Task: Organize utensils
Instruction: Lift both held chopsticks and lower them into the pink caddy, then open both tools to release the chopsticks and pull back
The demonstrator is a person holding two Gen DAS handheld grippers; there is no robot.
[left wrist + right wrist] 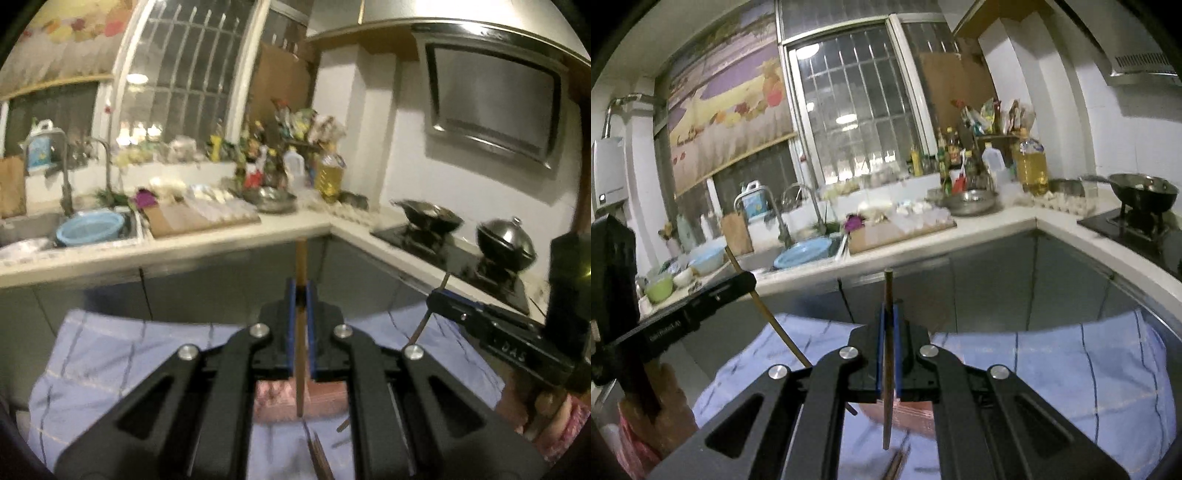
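Note:
My left gripper (301, 291) is shut on a light wooden chopstick (300, 258), held upright above a table with a blue checked cloth (110, 354). My right gripper (888, 314) is shut on a darker chopstick (887, 295), also upright. Each gripper shows in the other's view: the right gripper (436, 297) at the right edge, the left gripper (746, 282) at the left edge. A pink container (325, 404) lies on the cloth just below the fingers; it also shows in the right wrist view (912, 415). More dark chopsticks (319, 458) lie on the cloth in front of it.
A white L-shaped counter (280, 225) runs behind the table. It holds a sink with a blue basin (90, 229), a cutting board (192, 218), bottles (328, 173) and a hob with a wok (428, 214) and a lidded pot (506, 243). Grey cabinet doors (993, 280) stand below it.

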